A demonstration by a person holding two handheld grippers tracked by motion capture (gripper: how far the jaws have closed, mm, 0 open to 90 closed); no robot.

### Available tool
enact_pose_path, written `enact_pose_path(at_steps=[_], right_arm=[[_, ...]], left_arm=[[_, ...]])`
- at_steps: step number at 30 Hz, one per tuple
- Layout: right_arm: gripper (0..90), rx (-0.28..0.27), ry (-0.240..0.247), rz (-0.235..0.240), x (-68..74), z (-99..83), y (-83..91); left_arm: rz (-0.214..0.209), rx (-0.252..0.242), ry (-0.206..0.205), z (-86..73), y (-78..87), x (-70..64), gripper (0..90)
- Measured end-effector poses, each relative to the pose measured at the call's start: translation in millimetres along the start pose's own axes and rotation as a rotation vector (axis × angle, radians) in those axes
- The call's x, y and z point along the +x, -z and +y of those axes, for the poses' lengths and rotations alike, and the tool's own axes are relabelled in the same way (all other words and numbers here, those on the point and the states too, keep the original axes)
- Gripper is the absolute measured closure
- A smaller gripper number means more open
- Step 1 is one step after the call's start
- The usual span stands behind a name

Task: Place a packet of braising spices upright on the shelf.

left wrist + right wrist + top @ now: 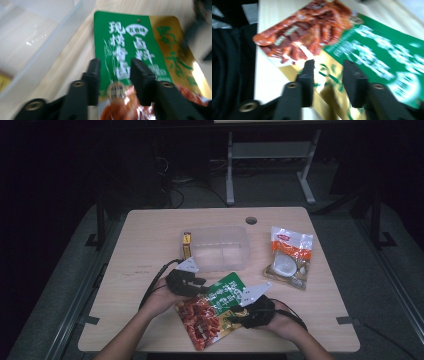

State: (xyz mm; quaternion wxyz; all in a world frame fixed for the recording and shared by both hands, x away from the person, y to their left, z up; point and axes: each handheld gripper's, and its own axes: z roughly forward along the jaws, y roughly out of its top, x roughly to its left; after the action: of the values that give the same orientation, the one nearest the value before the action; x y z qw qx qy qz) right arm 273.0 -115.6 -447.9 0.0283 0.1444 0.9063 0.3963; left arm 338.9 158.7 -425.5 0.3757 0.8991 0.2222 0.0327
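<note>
Both pairs of jaws stand spread, each straddling the green, gold and red snack bag point(212, 312) without pinching it. Below them the wooden table point(145, 245) carries everything. At its middle sits a clear plastic bin point(220, 247), a yellow packet point(186, 244) lying against its left end. The snack bag lies near the front edge, just in front of the bin. The left gripper point(200, 283) is at the bag's upper left edge, the right gripper point(234, 316) at its lower right. A small white-and-orange pouch point(289, 256) rests well apart to the right.
</note>
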Motion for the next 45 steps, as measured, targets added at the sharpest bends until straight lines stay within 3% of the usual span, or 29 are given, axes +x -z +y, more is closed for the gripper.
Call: enact_pose_path(at_steps=[1,3,6,11,15,16,17,19,22,24,31,33,35,37,41,42,45], right_arm=[[58.1,0.0,0.0,0.0,0.0,0.0,0.0],[51.8,-0.009,-0.034,-0.038,-5.4,-6.8,9.7],[47.1,-0.018,-0.095,-0.056,-7.5,-12.6,17.5],[43.6,0.012,-0.098,-0.091,-11.7,-21.3,19.4],[46.2,0.014,-0.097,-0.089,-13.5,-20.6,17.4],[50.7,0.012,-0.096,-0.089,-15.0,-20.9,17.6],[50.7,0.012,-0.096,-0.089,-15.0,-20.9,17.6],[75.9,0.01,-0.105,-0.086,-16.2,-21.4,20.4],[89.6,0.016,-0.109,-0.08,-18.2,-21.7,21.0],[90.0,0.034,-0.101,-0.075,-19.2,-22.6,19.7],[90.0,0.089,-0.051,-0.063,-18.7,-24.0,13.2],[90.0,0.113,-0.061,-0.06,-17.3,-24.8,10.0],[90.0,0.119,-0.029,-0.059,-19.6,-26.0,7.6],[90.0,0.122,-0.047,-0.054,-18.7,-25.4,7.9],[90.0,0.122,-0.018,-0.059,-19.9,-25.8,7.4],[90.0,0.127,-0.042,-0.056,-18.2,-25.0,7.7],[90.0,0.124,-0.046,-0.055,-18.3,-25.0,7.3]], left_arm=[[0.0,0.0,0.0,0.0,0.0,0.0,51.8],[0.02,0.005,0.024,-14.5,9.2,-6.9,43.8],[0.044,-0.004,0.034,-29.7,15.2,-15.0,33.4],[0.039,0.015,0.021,-43.7,11.6,-25.0,22.7],[0.03,0.022,0.012,-42.3,5.1,-26.5,18.8],[0.041,0.021,0.009,-42.0,1.2,-27.7,17.9],[0.041,0.021,0.009,-42.0,1.2,-27.7,17.8],[0.035,0.037,-0.002,-42.4,-1.4,-26.8,16.5],[0.037,0.036,0.014,-43.8,-7.7,-27.6,14.1],[0.042,0.049,-0.007,-44.4,-10.1,-26.6,13.8],[0.035,0.047,0.01,-46.6,-13.2,-25.2,13.0],[0.031,0.048,0.023,-47.3,-13.7,-24.4,12.5],[0.026,0.052,0.024,-47.6,-13.7,-23.5,12.7],[0.03,0.056,0.017,-47.6,-13.3,-24.2,13.3],[0.038,0.058,0.013,-47.4,-13.5,-25.6,15.1],[0.039,0.063,0.0,-47.3,-12.9,-26.1,16.3],[0.048,0.062,-0.014,-47.0,-12.0,-27.5,24.2]])
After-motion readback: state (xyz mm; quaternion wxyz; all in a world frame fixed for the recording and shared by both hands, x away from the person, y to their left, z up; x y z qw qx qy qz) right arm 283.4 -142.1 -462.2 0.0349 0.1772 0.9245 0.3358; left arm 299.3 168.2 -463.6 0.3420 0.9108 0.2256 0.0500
